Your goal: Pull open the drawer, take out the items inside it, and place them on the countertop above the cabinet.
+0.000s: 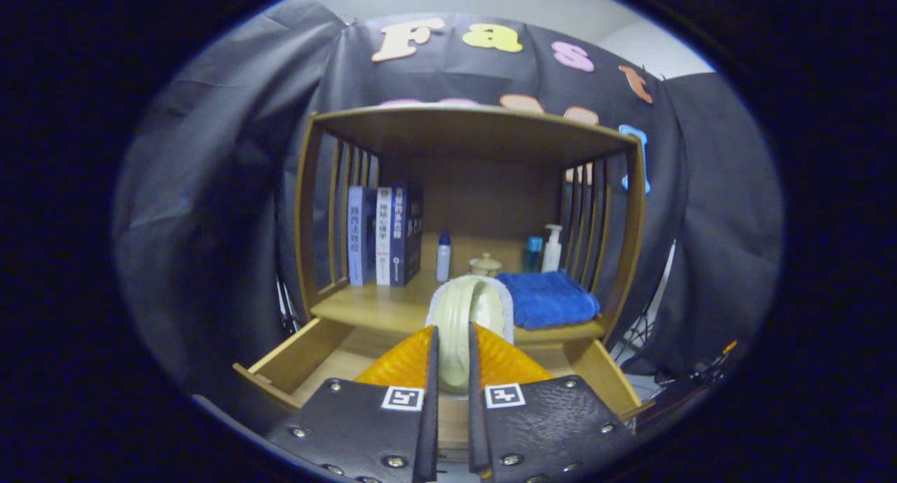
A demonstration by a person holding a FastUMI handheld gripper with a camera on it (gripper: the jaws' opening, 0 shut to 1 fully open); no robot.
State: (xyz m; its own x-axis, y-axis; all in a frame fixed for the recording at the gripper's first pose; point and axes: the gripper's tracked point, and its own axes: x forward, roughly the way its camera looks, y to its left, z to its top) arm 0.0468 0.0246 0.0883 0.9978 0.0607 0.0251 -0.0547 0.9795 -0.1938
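Observation:
My gripper (453, 346) is shut on the rim of a pale cream bowl or cup (468, 313), held on edge between the two fingers and raised above the drawer. The wooden drawer (298, 360) stands pulled open below and beyond the fingers; its inside is mostly hidden by the fingers. Just beyond the held piece is the wooden countertop (371, 308) of the cabinet, level with it. A folded blue towel (546, 297) lies on the countertop right of the held piece.
On the countertop stand three books (384, 234) at the left, a small white bottle with a blue cap (443, 256), a little lidded jar (485, 264), a teal bottle (533, 253) and a white pump bottle (552, 248). Slatted wooden sides and a top board enclose the shelf.

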